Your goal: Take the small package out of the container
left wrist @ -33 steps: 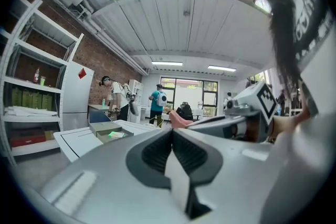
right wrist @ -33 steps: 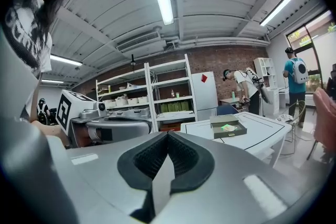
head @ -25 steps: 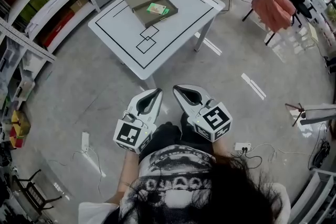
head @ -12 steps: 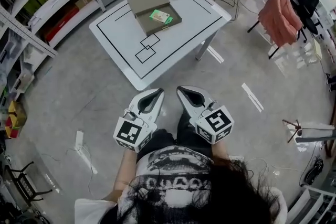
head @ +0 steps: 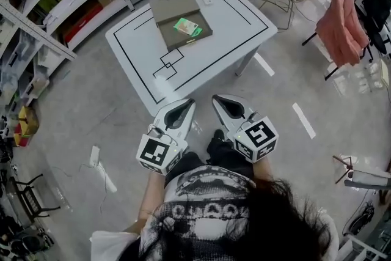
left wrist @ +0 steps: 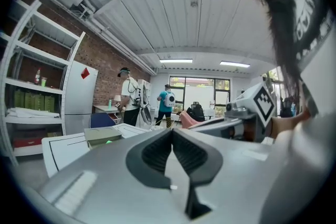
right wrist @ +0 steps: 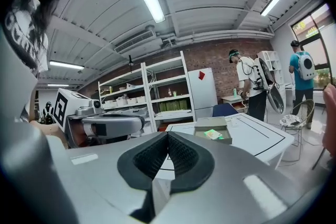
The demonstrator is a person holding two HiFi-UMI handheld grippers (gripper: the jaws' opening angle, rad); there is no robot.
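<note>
White desk ahead, green package in its box.
Left hand-held gripper and right hand-held gripper are held closed, empty; the package may be knocked aside unless they are opened.

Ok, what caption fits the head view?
Left claw and right claw shut and empty near the white table; green package lies in the container.
</note>
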